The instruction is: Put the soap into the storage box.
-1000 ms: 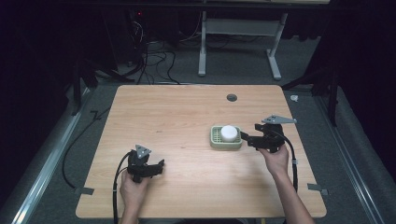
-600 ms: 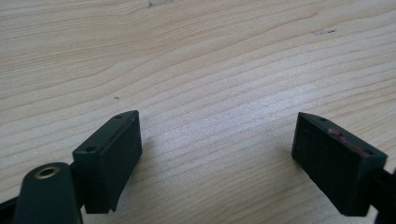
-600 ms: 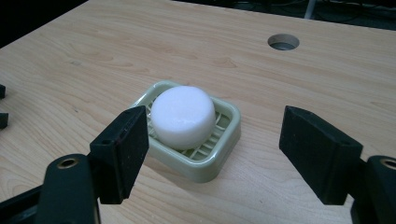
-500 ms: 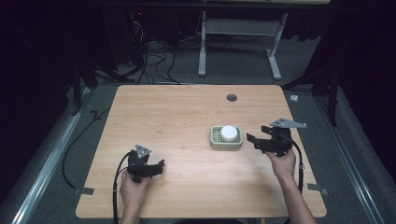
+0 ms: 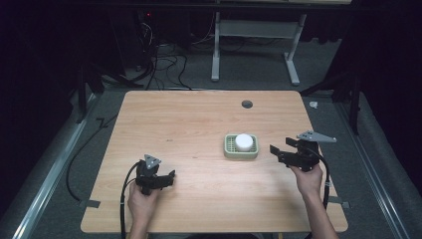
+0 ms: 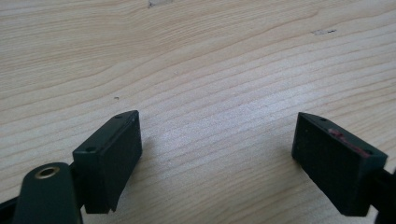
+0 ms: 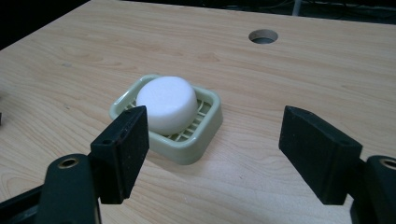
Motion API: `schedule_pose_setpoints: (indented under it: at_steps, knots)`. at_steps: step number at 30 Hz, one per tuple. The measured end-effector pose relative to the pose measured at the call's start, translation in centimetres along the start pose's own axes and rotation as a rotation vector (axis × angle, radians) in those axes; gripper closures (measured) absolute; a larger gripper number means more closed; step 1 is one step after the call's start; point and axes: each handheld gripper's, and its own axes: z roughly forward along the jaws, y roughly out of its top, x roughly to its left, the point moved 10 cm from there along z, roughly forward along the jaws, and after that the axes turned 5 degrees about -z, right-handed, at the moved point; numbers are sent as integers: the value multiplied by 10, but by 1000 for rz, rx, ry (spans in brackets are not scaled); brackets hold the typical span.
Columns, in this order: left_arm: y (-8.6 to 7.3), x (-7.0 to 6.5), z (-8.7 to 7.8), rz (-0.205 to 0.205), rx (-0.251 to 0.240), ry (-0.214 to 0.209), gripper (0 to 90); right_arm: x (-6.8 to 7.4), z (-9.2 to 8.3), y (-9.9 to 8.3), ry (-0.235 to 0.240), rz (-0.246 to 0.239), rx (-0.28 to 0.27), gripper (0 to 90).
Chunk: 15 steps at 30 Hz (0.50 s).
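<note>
Soap (image 5: 244, 142) sitting in dish (image 5: 229, 149), right of tabletop (image 5: 189, 124) centre. Right gripper (image 5: 276, 151) hovering beside dish, jaws wide, empty. Left gripper (image 5: 169, 178) resting near front edge, jaws wide.

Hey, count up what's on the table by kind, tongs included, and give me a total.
Soap bars, white: 1
Soap dishes, pale green: 1
Tongs, black, one in each hand: 2, left tongs and right tongs
Total: 4

A lab: bare wooden table (image 5: 199, 124), floor cables (image 5: 164, 64), dark surroundings.
</note>
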Motion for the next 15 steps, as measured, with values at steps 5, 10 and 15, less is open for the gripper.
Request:
schedule_pose_setpoints:
  at_steps: [5,10,15]
  knots:
    - [0,0,0,0,0,0,164,-4,-4,-6,-8,9,-3,251]
    - [0,0,0,0,0,1,164,-7,-8,-11,-15,23,-8,251]
    - [0,0,0,0,0,1,164,-7,-9,-19,-16,44,-8,252]
